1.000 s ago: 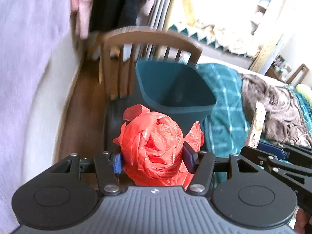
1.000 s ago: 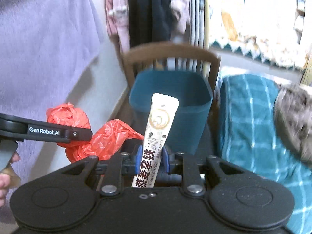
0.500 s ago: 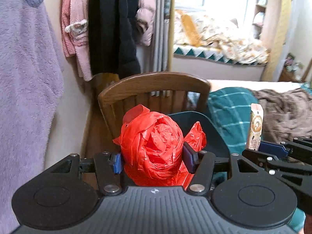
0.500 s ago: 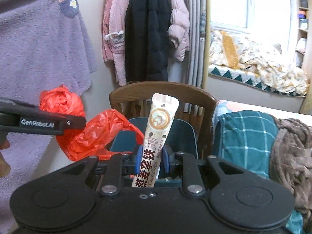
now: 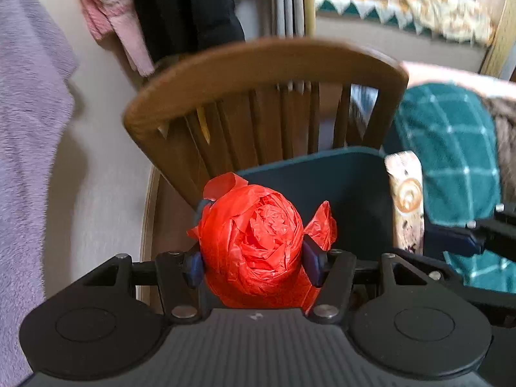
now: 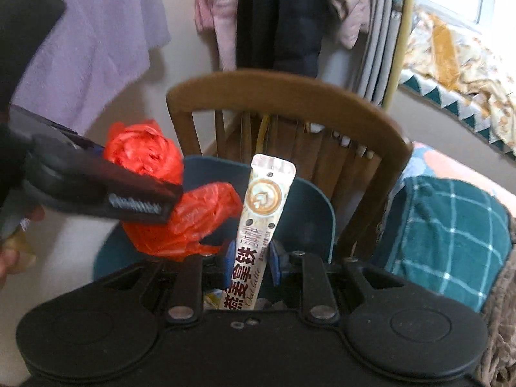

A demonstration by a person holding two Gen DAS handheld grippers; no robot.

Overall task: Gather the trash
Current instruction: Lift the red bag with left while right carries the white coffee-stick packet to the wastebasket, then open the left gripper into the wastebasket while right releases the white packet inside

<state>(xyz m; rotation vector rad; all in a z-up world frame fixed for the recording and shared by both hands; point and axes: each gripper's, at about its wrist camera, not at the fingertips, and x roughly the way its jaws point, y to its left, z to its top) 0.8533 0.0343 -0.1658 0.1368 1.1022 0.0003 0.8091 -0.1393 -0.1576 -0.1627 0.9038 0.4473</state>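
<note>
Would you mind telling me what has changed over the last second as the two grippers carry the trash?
Both grippers closed in on the teal bin on the wooden chair. Unchanged: the left gripper clamps the red plastic bag, the right gripper the oat latte sachet; nothing released.

red bag, teal bin, teal checked blanket, brown chair

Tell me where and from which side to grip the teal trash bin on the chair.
Grip the teal trash bin by its thin upper rim, coming from above and in front with one finger inside and one outside the wall. The wooden chair backrest blocks the far side, and its walls look too wide to span.
</note>
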